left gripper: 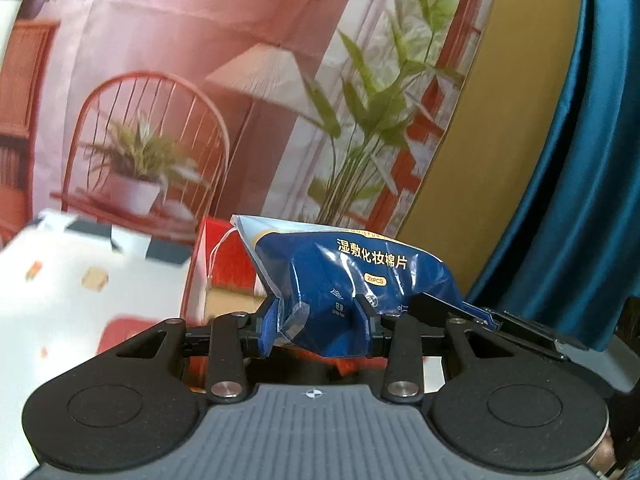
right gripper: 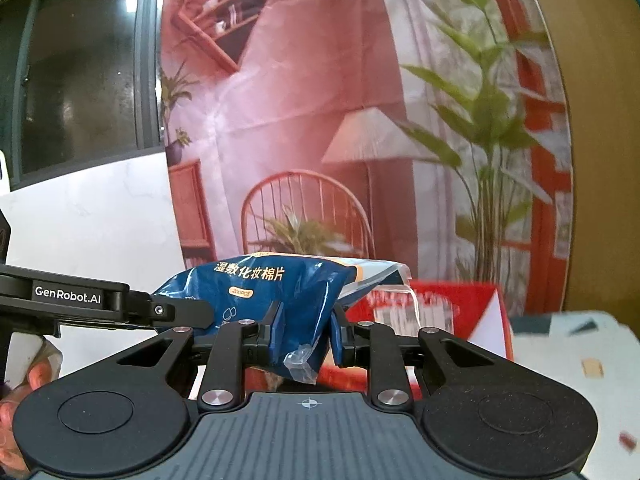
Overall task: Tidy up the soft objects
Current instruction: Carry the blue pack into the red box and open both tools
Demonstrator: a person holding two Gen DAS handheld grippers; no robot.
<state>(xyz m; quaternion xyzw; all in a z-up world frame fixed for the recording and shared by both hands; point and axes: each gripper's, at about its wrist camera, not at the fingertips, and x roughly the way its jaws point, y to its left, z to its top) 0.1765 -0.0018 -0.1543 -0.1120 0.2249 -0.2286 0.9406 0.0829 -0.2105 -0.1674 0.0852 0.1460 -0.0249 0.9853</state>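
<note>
Bag (left gripper: pixel 340 280) of cotton pads pinched between both grippers (left gripper: pixel 320 320) (right gripper: pixel 308 332), lifted clear, awaiting steady carry to red box (right gripper: pixel 460 308).

L gripper (left gripper: pixel 320 322) & R gripper (right gripper: pixel 307 332): both jaws clamped on blue pouch (left gripper: pixel 344 276), fingers aimed 12 o'clock.

Lighting's pretty even and bright indoors, no harsh shadows anywhere. The glossy blue plastic pouch with white lettering (left gripper: pixel 340 280) picks up small white glints on its creases. Both views have heavy fisheye bending, so the printed pink room-scene backdrop (left gripper: pixel 180 80) curves hard at the edges. The white patterned bench (left gripper: pixel 80 280) and red cardboard box (right gripper: pixel 460 308) are smeared with motion blur, while the dark window glass (right gripper: pixel 80 80) shows a pale reflection.
</note>
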